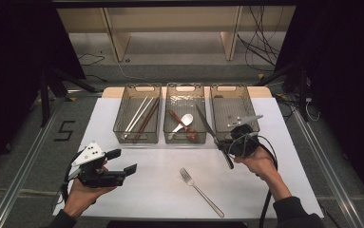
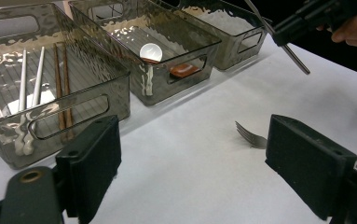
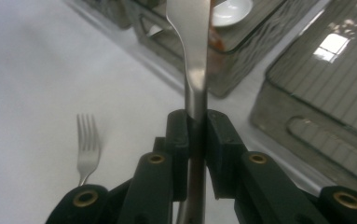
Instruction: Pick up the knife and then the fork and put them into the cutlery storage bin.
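Knife [image 1: 213,135]: long, slim, polished steel, held in the right tongs [image 1: 227,151], whose black padded jaws are clamped flat on its handle. In the right gripper view the knife [image 3: 195,70] rises straight up from between the pads, smooth and mirror-bright, widening toward its far end. In the high view it runs on a slant, its far end over the gap between the middle bin [image 1: 185,90] and the right bin [image 1: 228,90], lifted off the desk [image 1: 160,190].

Landmark: middle bin, smoky translucent plastic, rippled walls, cut-out handle slots. It holds a white glossy spoon [image 1: 183,123] with a round bowl and a reddish-brown spoon [image 1: 185,129].
- Left of the middle bin: like bin [image 1: 137,90] with white chopsticks [image 1: 137,116] and dark wooden chopsticks [image 1: 147,118], thin straight rods.
- Right of the middle bin: right bin, ribbed floor.
- Near side of the middle bin, on the matte white desk sheet: steel fork [image 1: 201,191], four tines, lying flat, apart from both tongs.

Left tongs [image 1: 122,161]: jaws standing wide apart, nothing between the blocky rubber pads; near-left of the middle bin, above the desk.
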`<state>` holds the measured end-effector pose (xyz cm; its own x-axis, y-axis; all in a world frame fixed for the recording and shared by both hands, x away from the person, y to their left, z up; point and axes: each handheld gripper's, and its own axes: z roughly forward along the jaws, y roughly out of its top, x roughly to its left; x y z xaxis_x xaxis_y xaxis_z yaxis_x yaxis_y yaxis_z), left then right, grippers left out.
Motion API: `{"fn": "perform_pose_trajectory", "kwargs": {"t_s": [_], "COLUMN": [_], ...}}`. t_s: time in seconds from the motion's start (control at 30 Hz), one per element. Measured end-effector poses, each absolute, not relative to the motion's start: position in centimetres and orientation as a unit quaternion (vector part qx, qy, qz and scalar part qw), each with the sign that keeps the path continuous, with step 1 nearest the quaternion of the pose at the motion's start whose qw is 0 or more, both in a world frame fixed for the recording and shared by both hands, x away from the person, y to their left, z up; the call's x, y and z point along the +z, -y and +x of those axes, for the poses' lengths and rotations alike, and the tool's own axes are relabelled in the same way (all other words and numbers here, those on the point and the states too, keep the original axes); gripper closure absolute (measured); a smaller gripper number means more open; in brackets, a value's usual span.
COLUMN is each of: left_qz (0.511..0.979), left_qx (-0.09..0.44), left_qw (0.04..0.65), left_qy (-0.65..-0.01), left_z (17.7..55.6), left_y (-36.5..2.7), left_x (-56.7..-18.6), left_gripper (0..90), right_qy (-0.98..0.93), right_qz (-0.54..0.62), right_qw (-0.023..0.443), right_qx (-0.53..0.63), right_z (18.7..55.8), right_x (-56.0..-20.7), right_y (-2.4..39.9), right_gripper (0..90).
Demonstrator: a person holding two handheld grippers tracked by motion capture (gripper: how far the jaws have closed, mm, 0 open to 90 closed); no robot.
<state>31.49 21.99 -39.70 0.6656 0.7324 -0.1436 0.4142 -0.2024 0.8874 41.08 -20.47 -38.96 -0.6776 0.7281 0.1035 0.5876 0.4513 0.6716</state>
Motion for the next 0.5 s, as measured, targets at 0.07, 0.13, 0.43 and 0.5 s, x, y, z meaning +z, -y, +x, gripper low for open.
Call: {"fn": "perform_pose_trajectory", "kwargs": {"t_s": [0.07,0.13,0.43,0.5], "left_qz": [0.758,0.758,0.756,0.757], "left_qx": [0.157,0.156,0.157,0.156], "left_qw": [0.508,0.508,0.510,0.510], "left_qy": [-0.378,-0.379,-0.378,-0.378], "left_z": [31.5,31.5,31.5,31.5], "left_y": [-22.0,-22.0,-22.0,-22.0], "left_x": [-39.7,-39.7,-39.7,-39.7], "left_gripper": [17.5,17.5,17.1,17.1], "right_qy": [-0.839,-0.833,-0.803,-0.801], "right_qz": [0.398,0.406,0.445,0.450], "right_qw": [0.104,0.108,0.123,0.126], "right_qx": [0.357,0.359,0.377,0.374], "right_z": [41.7,42.2,44.6,45.1], "right_x": [-38.7,-38.4,-37.3,-37.0], "right_y": [20.8,21.1,22.5,22.6], "right_gripper": [80.7,80.7,80.7,80.7]}}
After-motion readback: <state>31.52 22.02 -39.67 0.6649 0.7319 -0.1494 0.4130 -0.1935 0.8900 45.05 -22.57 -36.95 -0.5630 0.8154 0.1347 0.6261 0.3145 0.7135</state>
